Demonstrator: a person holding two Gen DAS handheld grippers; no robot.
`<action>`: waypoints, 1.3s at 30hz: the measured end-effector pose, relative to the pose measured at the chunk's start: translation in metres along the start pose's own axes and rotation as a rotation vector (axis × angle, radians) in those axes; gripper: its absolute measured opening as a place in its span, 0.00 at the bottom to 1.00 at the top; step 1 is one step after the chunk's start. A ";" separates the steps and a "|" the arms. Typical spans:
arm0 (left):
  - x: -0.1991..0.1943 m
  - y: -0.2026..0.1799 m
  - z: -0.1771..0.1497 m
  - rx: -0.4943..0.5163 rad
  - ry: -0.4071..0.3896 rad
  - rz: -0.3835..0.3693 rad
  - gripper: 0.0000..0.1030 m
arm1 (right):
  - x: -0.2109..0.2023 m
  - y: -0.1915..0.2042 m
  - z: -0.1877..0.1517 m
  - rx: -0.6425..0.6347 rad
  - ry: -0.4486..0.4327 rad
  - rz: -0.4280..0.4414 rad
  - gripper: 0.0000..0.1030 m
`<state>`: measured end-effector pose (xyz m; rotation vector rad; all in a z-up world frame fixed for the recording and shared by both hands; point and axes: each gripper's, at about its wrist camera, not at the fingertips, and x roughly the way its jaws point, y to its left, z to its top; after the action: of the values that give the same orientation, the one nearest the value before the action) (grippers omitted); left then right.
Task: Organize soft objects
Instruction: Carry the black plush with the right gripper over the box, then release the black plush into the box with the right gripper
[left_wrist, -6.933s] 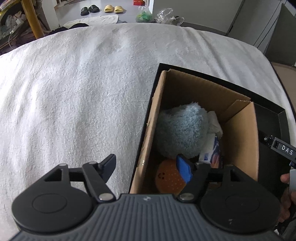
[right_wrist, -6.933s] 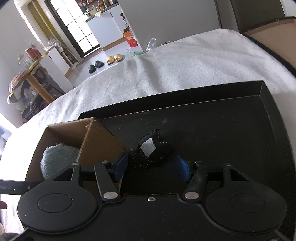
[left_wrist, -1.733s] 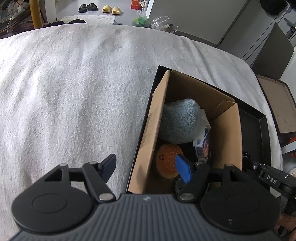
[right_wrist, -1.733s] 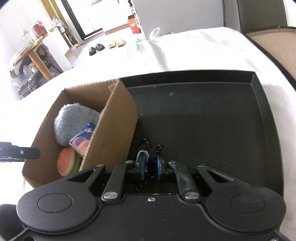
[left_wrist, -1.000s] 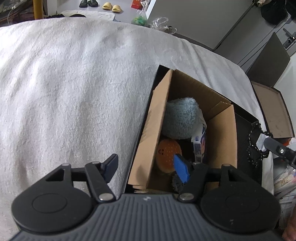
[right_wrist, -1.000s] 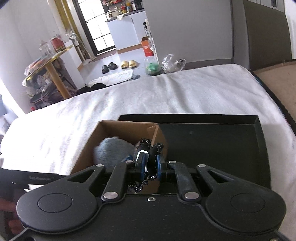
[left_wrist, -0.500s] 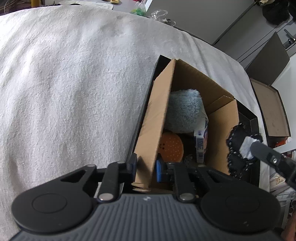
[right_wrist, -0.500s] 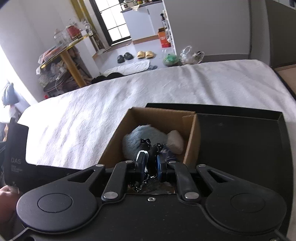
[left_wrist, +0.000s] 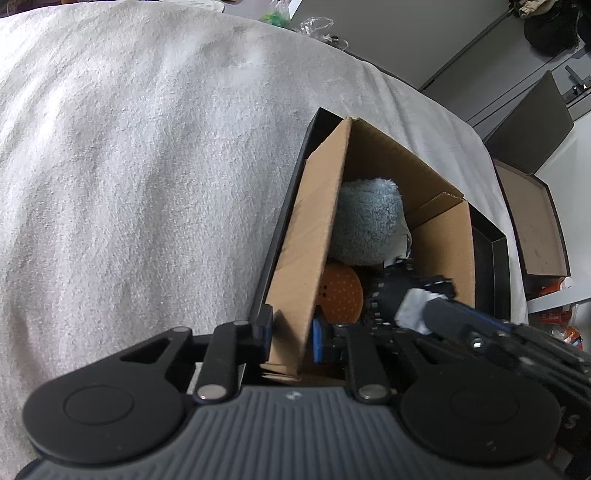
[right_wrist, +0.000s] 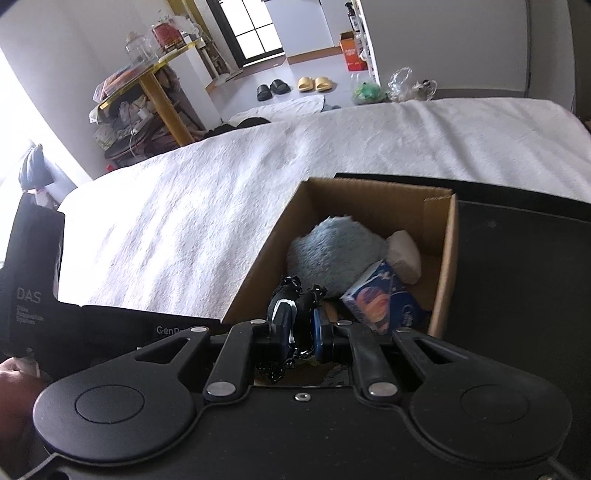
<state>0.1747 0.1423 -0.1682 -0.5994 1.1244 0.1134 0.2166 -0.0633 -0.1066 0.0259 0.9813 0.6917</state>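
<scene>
A brown cardboard box (left_wrist: 314, 236) (right_wrist: 373, 195) stands in a black tray (left_wrist: 496, 258) (right_wrist: 517, 258) on the white bed. Inside lie a grey-blue plush (left_wrist: 365, 221) (right_wrist: 332, 251), an orange burger toy (left_wrist: 338, 293), a blue printed packet (right_wrist: 384, 299) and a white soft piece (right_wrist: 404, 251). My left gripper (left_wrist: 290, 334) is shut on the box's left wall. My right gripper (right_wrist: 299, 332) is shut on a small black soft pouch (left_wrist: 397, 295) (right_wrist: 291, 314) with a white patch and a bead chain, hanging over the box's near end.
The white towel-like bedspread (left_wrist: 147, 147) fills the left and far side. A second open box (left_wrist: 535, 221) sits off the bed at right. A yellow-legged table (right_wrist: 162, 92), slippers (right_wrist: 295, 86) and bags (right_wrist: 391, 88) stand on the floor beyond. A hand (right_wrist: 14, 391) shows at lower left.
My left gripper closed from wide open onto the box's left wall. My right gripper carried the black pouch leftward from over the tray to above the box's near end.
</scene>
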 end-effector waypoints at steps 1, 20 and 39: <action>0.000 0.000 0.000 -0.001 0.001 -0.001 0.19 | 0.002 0.001 -0.001 0.002 0.004 0.002 0.13; 0.000 -0.004 0.002 -0.005 0.008 0.034 0.23 | 0.001 -0.012 -0.019 0.063 0.074 0.059 0.23; -0.052 -0.037 -0.013 0.074 -0.073 0.076 0.69 | -0.065 -0.036 -0.029 0.120 -0.045 -0.024 0.65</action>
<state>0.1549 0.1154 -0.1118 -0.4837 1.0763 0.1570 0.1900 -0.1349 -0.0857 0.1339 0.9772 0.6069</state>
